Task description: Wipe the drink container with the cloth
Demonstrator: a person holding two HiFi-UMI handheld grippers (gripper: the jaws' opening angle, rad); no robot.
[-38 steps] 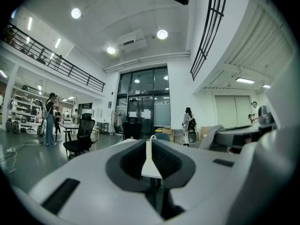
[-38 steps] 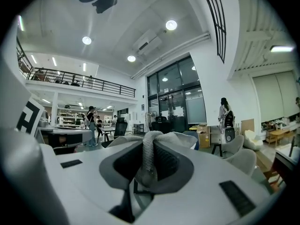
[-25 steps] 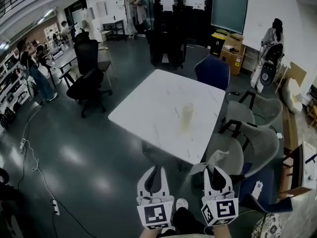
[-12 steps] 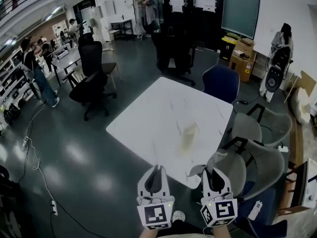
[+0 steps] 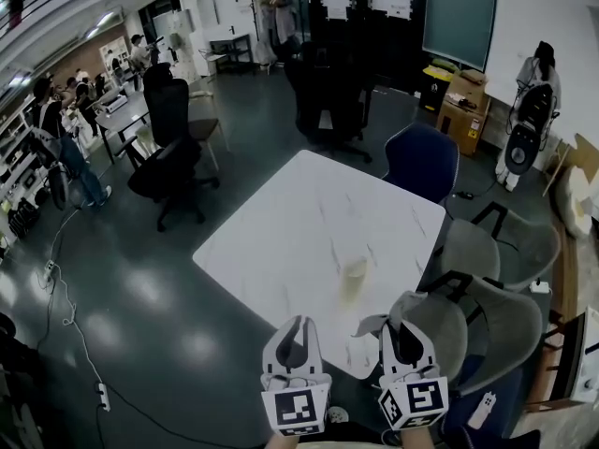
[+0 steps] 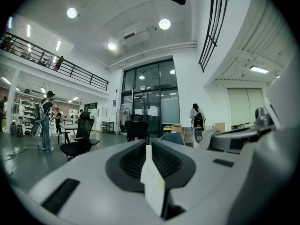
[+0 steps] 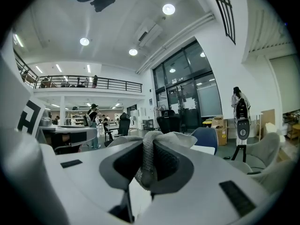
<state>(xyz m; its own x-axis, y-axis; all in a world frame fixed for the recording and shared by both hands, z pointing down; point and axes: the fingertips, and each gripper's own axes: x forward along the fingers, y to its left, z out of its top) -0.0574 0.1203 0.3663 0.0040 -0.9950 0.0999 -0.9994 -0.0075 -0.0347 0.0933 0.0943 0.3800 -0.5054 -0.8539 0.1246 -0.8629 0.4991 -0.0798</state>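
White counter (image 5: 281,241) ahead | left hand-held gripper (image 5: 298,324) clenched, empty | right hand-held gripper (image 5: 405,309) grips cloth (image 7: 149,161) | best: steady drink container (image 5: 354,279), wipe gently

We see a smooth white square tabletop (image 5: 281,232) with faint veining, a glossy dark floor (image 5: 140,288), a translucent pale drink container (image 5: 354,279), and a grey knitted cloth (image 7: 149,158).

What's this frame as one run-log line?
phase: pre-wipe | left gripper: shut, empty | right gripper: shut on grey knit cloth | pale translucent drink container: upright on white square table, untouched
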